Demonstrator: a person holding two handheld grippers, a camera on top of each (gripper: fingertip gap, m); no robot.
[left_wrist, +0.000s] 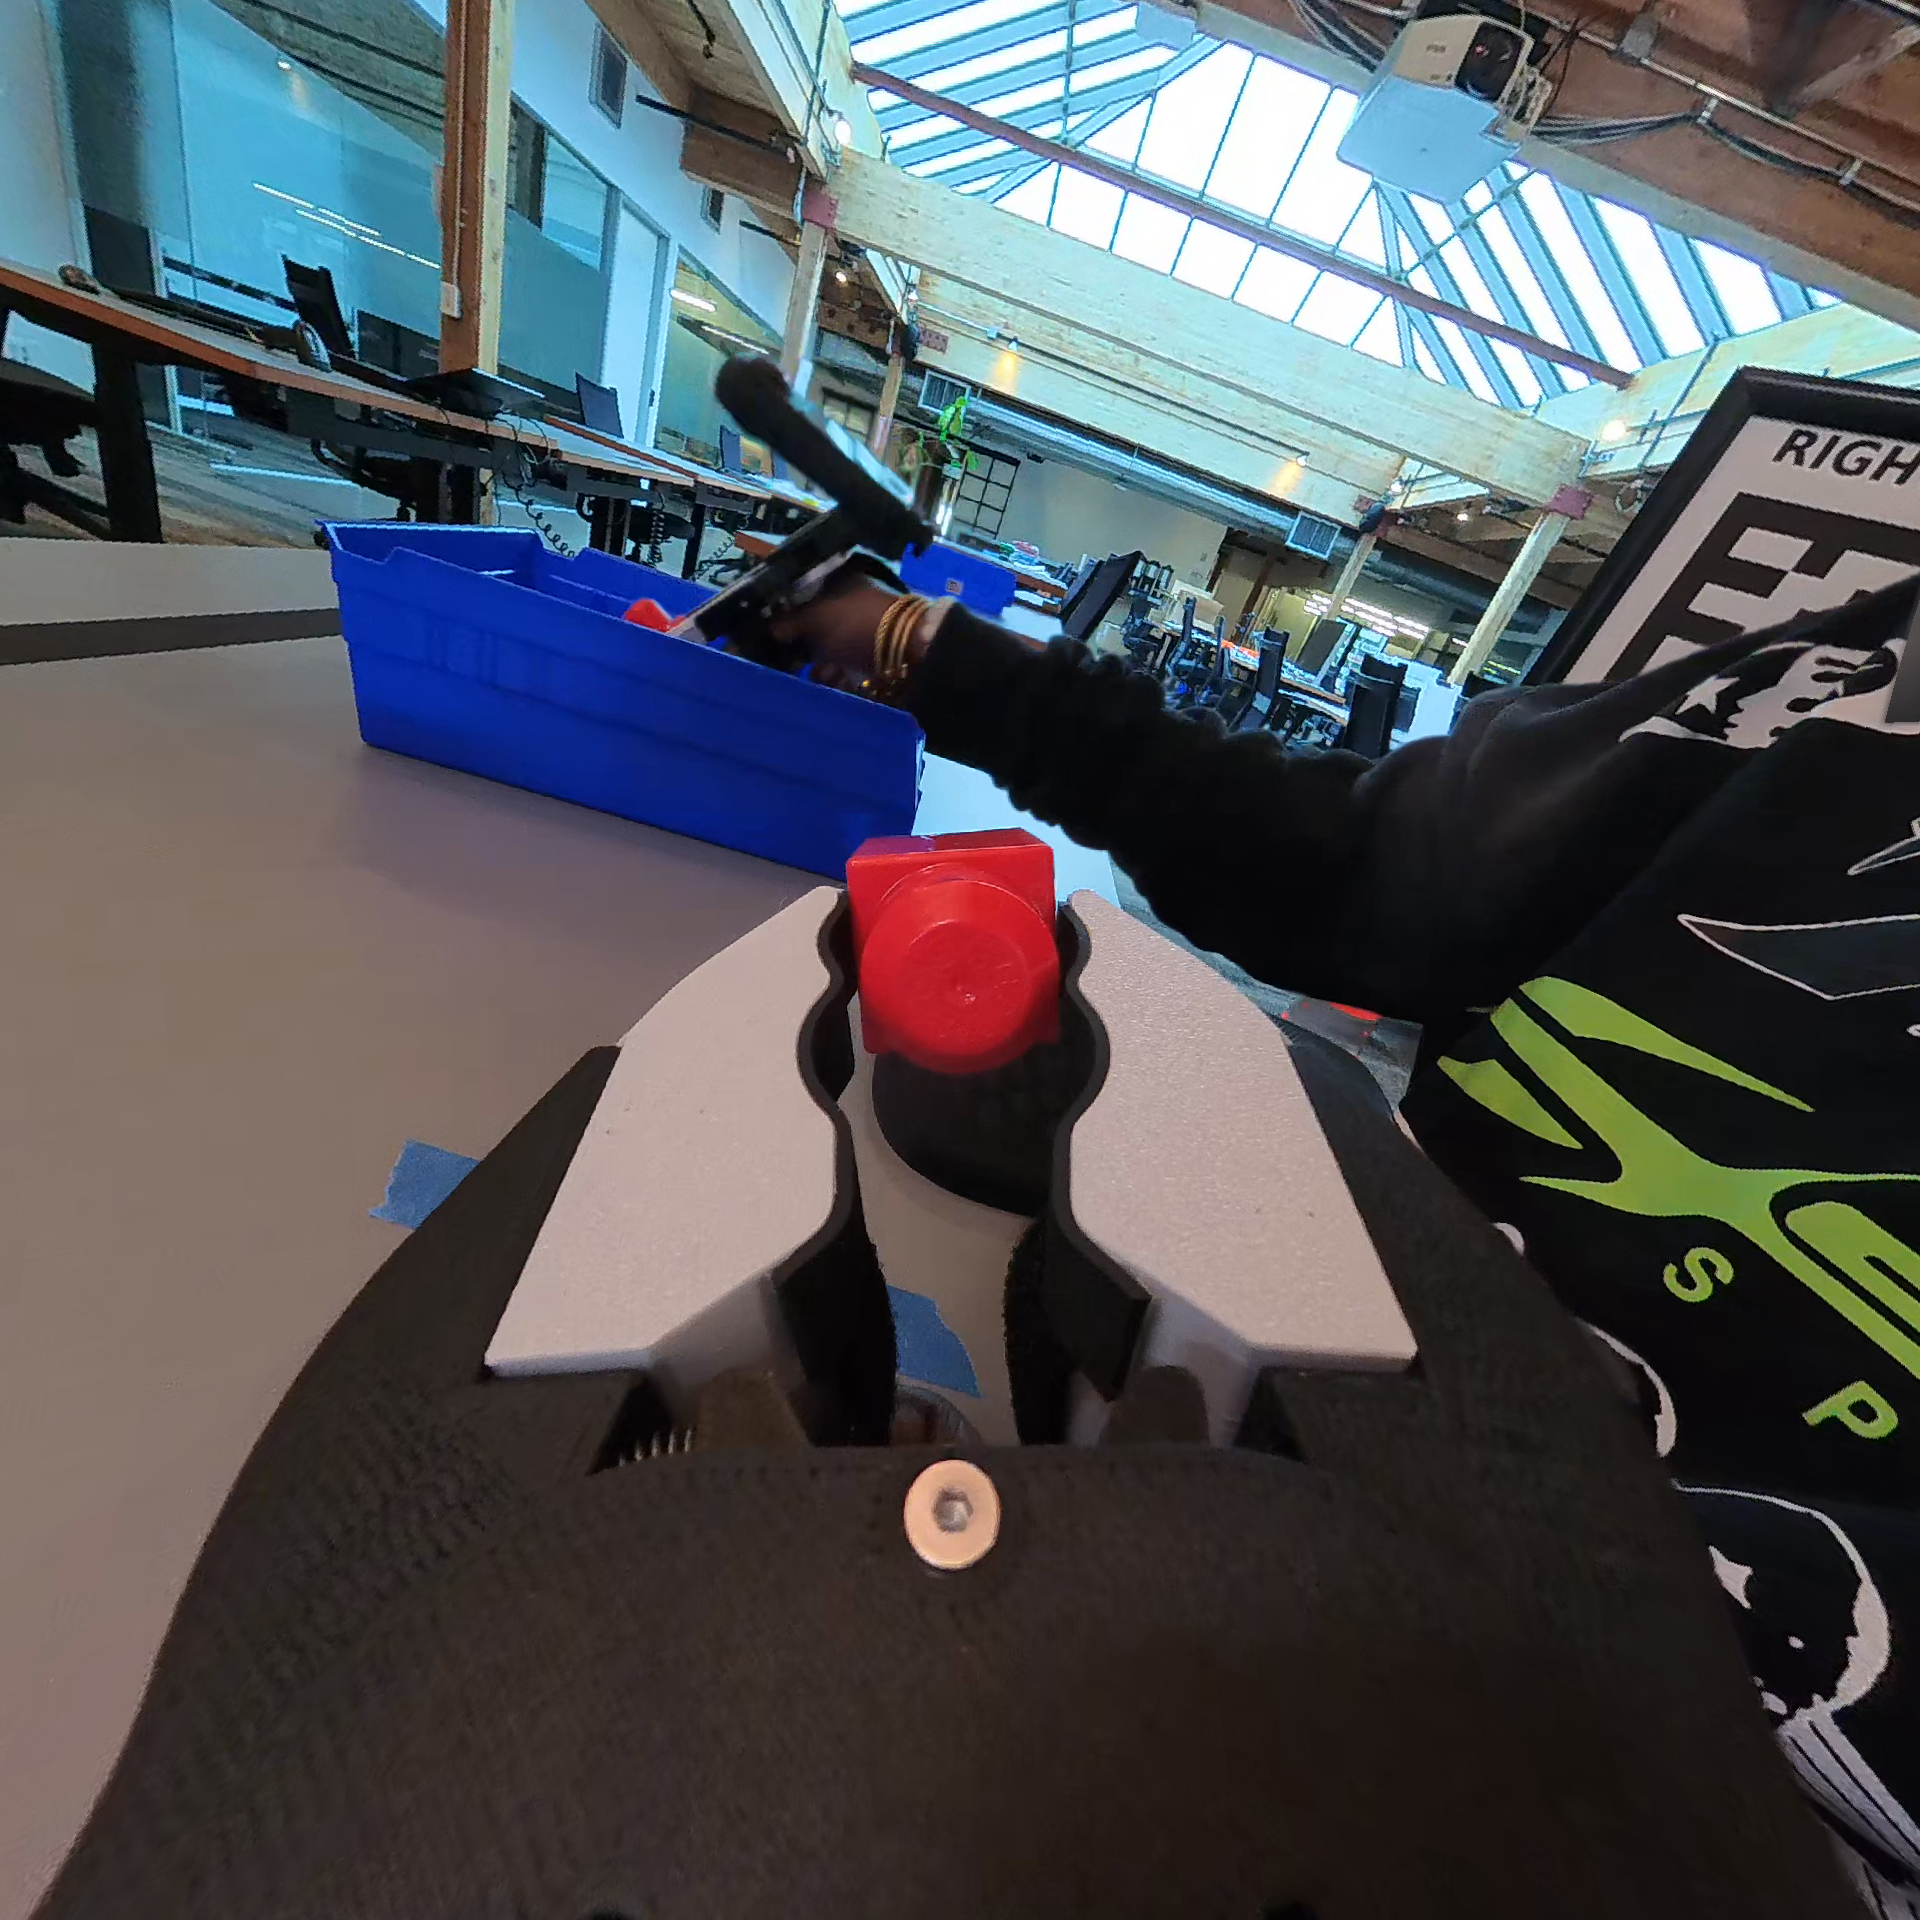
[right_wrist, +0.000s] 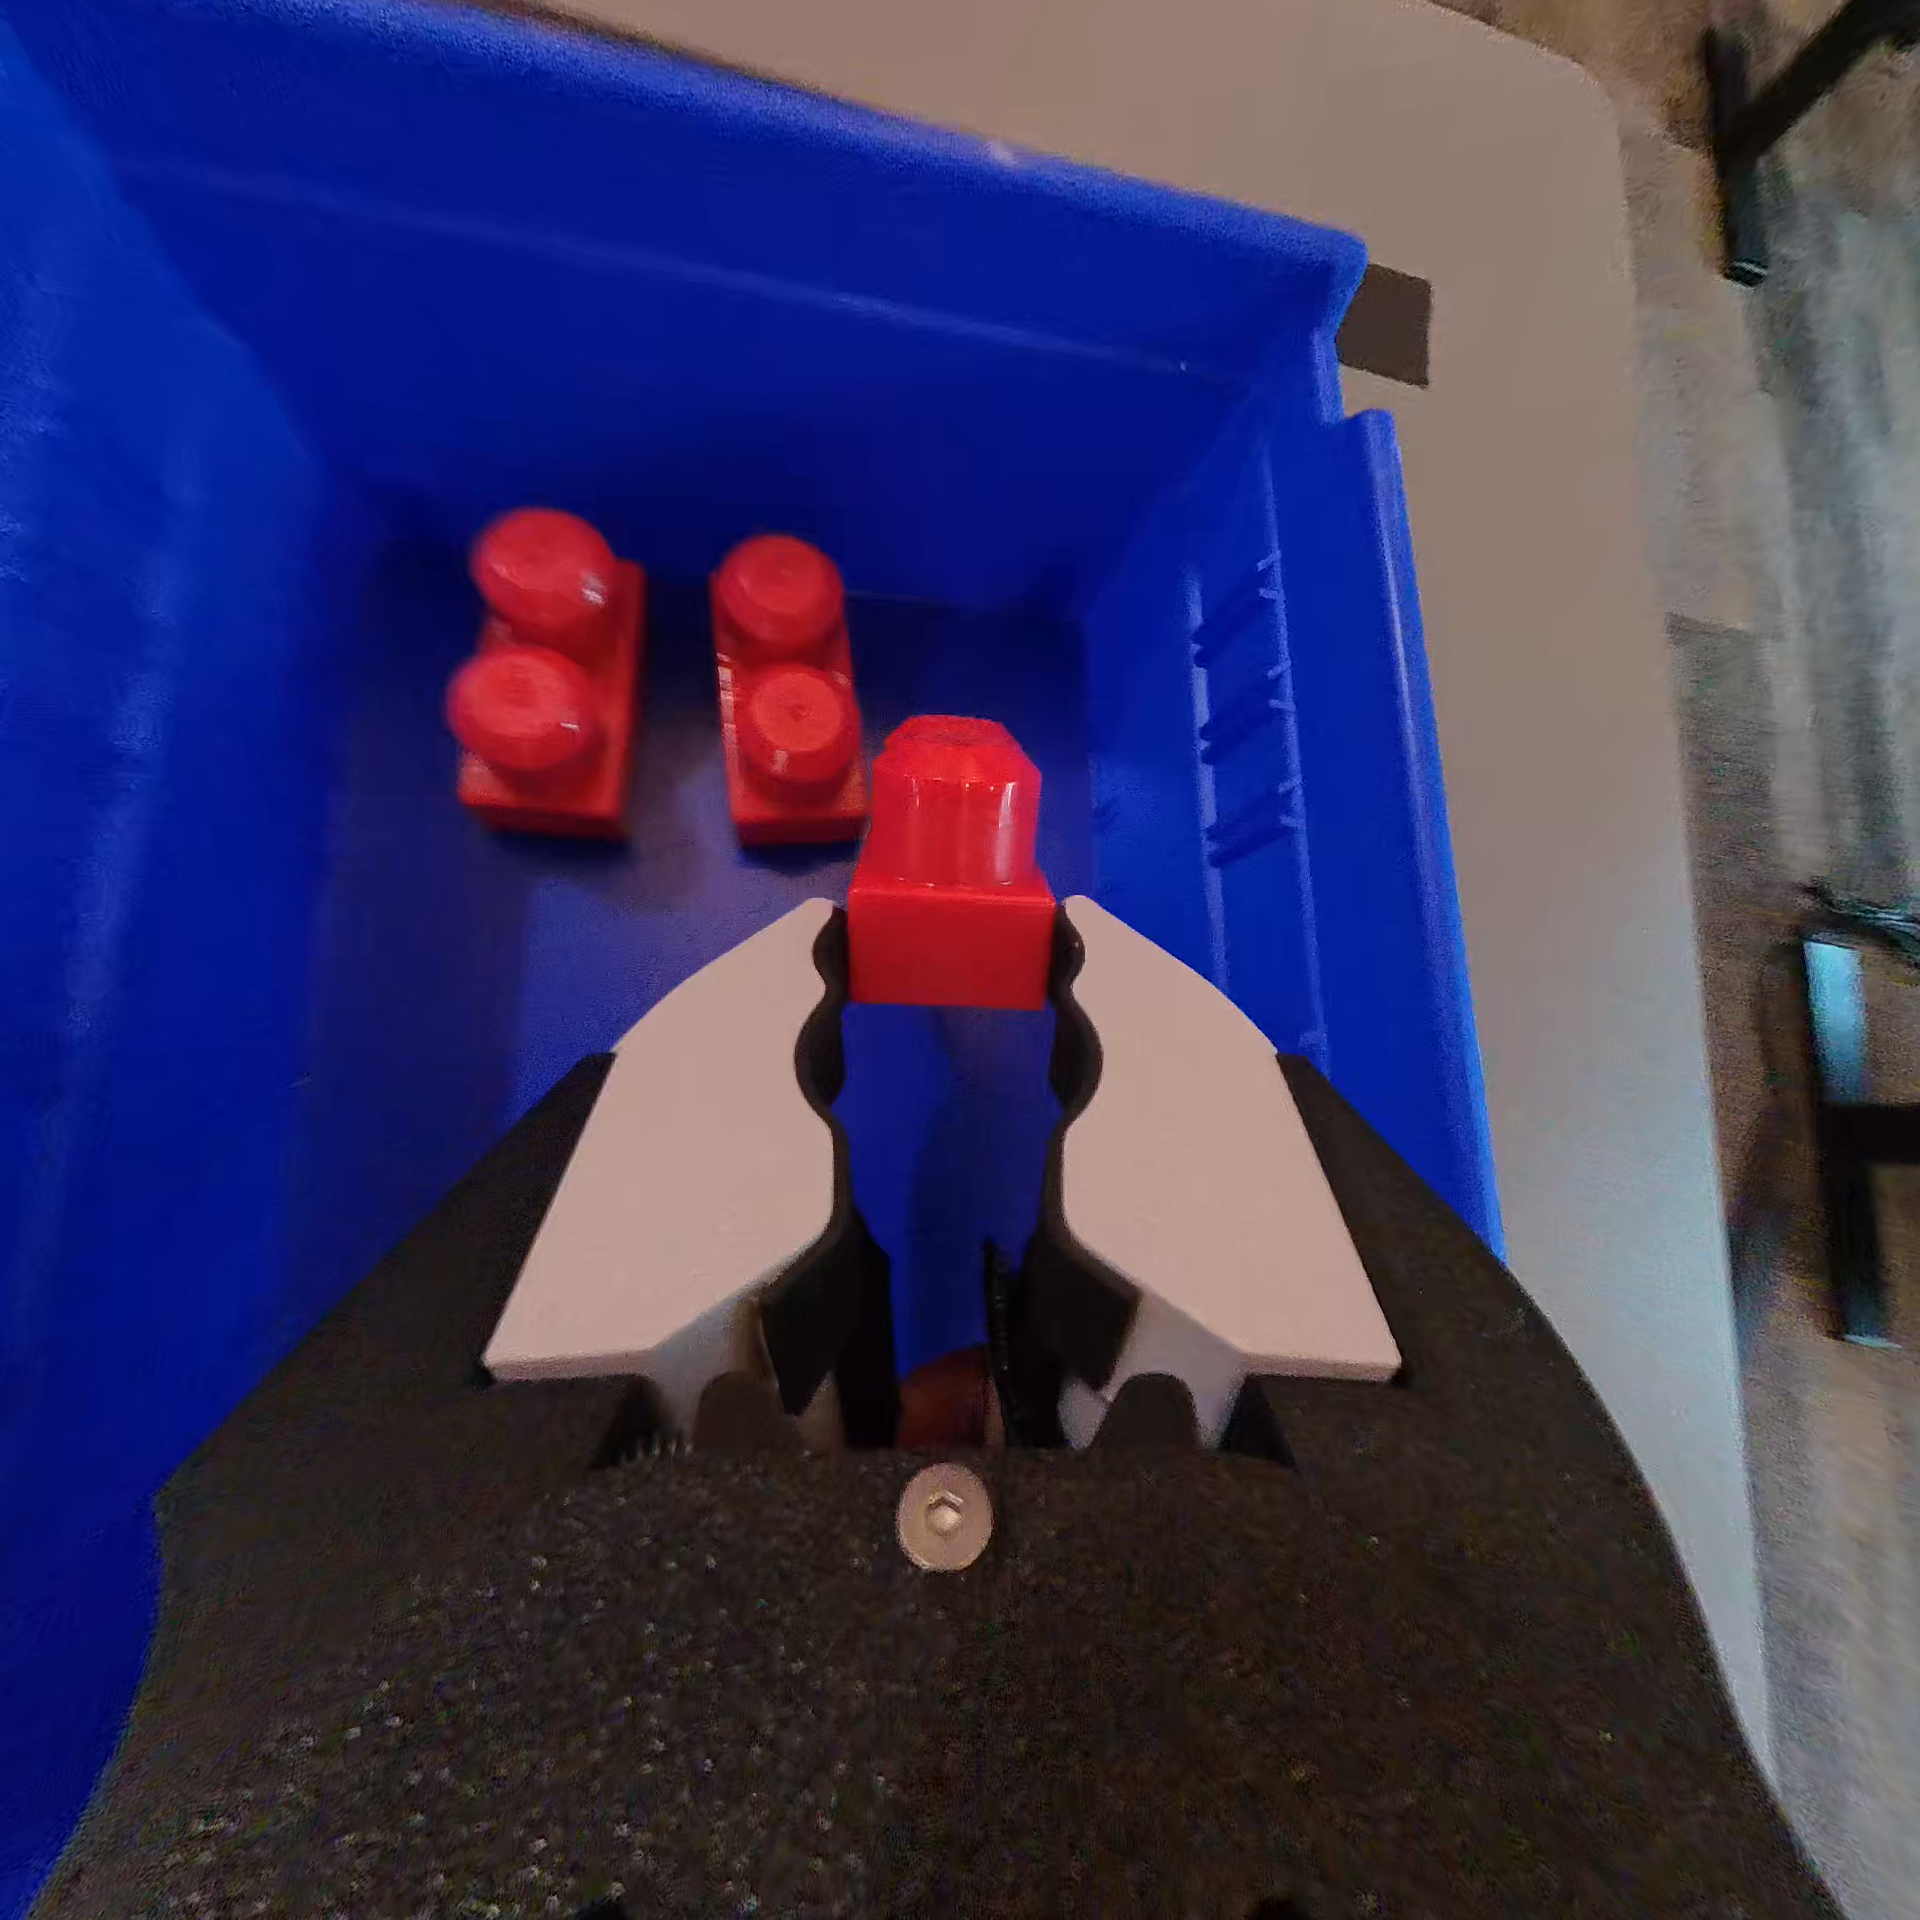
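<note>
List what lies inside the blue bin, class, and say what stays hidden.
On the blue bin's floor lie two red two-stud bricks. The right gripper clamps a one-stud brick above, hiding the near floor.

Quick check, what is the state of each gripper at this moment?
Left gripper: closed on a red one-stud block, above the grey table.
Right gripper: closed on a red one-stud block, inside the blue bin.
</note>
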